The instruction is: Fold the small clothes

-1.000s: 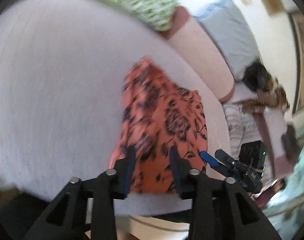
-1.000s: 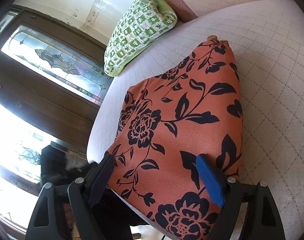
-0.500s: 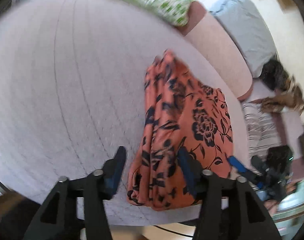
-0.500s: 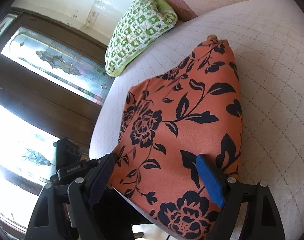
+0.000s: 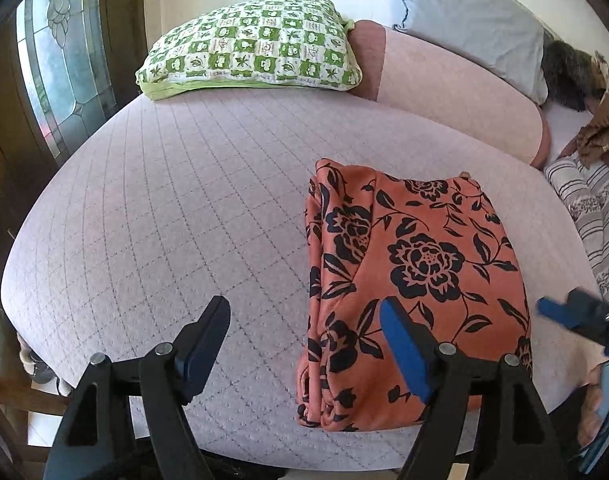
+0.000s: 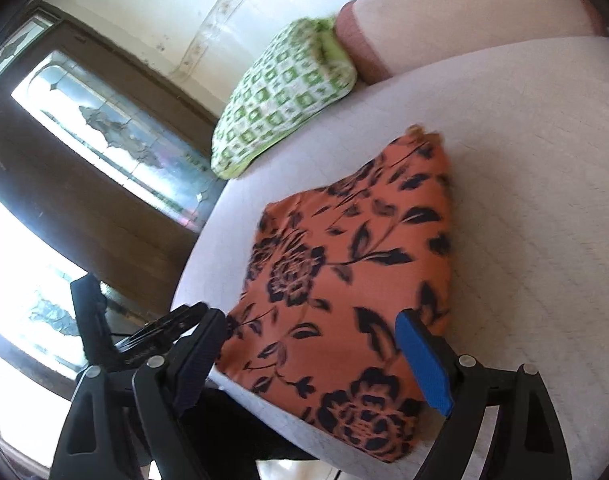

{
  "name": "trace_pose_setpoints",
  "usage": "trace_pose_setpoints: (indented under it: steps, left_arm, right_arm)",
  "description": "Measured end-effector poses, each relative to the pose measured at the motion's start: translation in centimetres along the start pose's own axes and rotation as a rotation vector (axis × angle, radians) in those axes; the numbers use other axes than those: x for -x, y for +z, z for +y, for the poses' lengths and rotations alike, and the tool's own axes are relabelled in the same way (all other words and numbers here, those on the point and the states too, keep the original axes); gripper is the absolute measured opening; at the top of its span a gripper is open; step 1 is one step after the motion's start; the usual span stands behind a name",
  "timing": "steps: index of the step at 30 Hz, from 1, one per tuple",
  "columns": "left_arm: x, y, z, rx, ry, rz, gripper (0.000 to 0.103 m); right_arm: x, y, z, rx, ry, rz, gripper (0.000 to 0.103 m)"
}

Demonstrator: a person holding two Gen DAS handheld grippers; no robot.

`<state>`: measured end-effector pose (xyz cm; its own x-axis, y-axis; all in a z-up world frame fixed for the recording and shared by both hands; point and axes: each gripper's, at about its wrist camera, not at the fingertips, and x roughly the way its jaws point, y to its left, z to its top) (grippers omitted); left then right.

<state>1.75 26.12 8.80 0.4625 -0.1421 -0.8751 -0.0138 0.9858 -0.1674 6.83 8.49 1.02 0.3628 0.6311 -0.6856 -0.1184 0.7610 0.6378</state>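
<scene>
Both grippers hover spread wide over a folded floral garment on the quilted bed.

The orange garment [image 5: 416, 288] with black flowers lies folded in a neat rectangle near the front edge of the pale quilted mattress [image 5: 176, 216], its layered fold edges facing left. The left gripper [image 5: 304, 344] hangs above that front edge, fingers wide apart and holding nothing, one blue pad [image 5: 404, 352] over the cloth. The right gripper [image 6: 312, 356] is likewise spread and empty, straddling the garment's near end. A green-checked pillow [image 5: 256, 48] sits at the far end of the bed, striped bedding [image 5: 596, 216] off to the right.
</scene>
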Motion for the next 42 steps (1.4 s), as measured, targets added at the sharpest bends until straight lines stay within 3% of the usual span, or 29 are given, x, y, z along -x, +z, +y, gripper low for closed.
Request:
trace_pose_setpoints:
  steps: [2,4,7,11,13,14,16,18,20,21,22,23,24,25,28,36,42]
  left_arm:
    - [-0.5,0.0,-0.3,-0.013,0.016,0.021,0.078]
    - [-0.4,-0.2,-0.1,-0.022,0.015,0.04,0.078]
    - [0.8,0.2,0.6,-0.018,-0.018,-0.018,0.078]
    - [0.2,1.4,3.6,0.05,-0.137,-0.01,0.087]
    - [-1.6,2.0,5.8,0.116,-0.258,0.038,0.088]
    - [-3.0,2.2,6.5,0.142,-0.282,0.077,0.088]
    - [-5.7,2.5,6.8,0.141,-0.32,0.151,0.088]
    - [-7.5,2.4,6.6,0.145,-0.309,0.192,0.088]
    - [-8.2,2.1,6.2,0.153,-0.347,0.219,0.086]
    - [-8.4,1.9,5.9,0.156,-0.357,0.227,0.073]
    - [-8.6,1.7,5.6,0.152,-0.366,0.236,0.054]
    - [-9.1,1.3,5.0,0.148,-0.384,0.26,0.046]
    - [-9.0,1.1,4.8,0.145,-0.368,0.255,0.04]
    - [-8.6,1.1,4.5,0.132,-0.363,0.248,0.031]
    - [-6.8,1.6,3.7,0.111,-0.354,0.207,0.024]
    - [0.3,7.3,-1.4,0.0,-0.447,0.004,0.024]
    - [-3.0,9.9,-5.4,-0.047,-0.484,-0.005,0.025]
  right_arm:
    - [-2.3,-0.3,-1.1,-0.022,-0.046,0.076,0.092]
    - [-2.0,-0.2,-0.7,-0.022,-0.048,0.053,0.092]
    - [0.9,0.7,0.4,0.004,-0.027,-0.04,0.092]
    - [3.1,1.9,-2.2,-0.034,-0.098,-0.089,0.098]
    - [2.7,2.5,-5.0,-0.106,-0.119,-0.063,0.098]
    - [2.1,2.8,-6.0,-0.134,-0.108,-0.043,0.098]
    - [0.7,3.3,-7.2,-0.175,-0.095,-0.008,0.098]
    - [-1.4,3.8,-7.5,-0.185,-0.055,0.037,0.098]
    - [-3.3,4.1,-7.4,-0.172,-0.083,0.075,0.098]
    - [-4.4,4.0,-7.3,-0.159,-0.087,0.114,0.095]
    - [-5.1,3.9,-7.3,-0.153,-0.09,0.129,0.08]
    - [-5.7,3.8,-7.2,-0.149,-0.088,0.14,0.07]
    - [-6.1,3.8,-6.9,-0.157,-0.074,0.161,0.05]
    - [-6.0,3.9,-6.3,-0.137,-0.089,0.158,0.046]
    - [-4.9,4.6,-4.3,-0.059,-0.09,0.152,0.035]
    - [3.5,10.7,-1.8,0.08,-0.079,-0.002,0.034]
    - [7.3,14.8,-6.0,0.06,-0.116,-0.089,0.034]
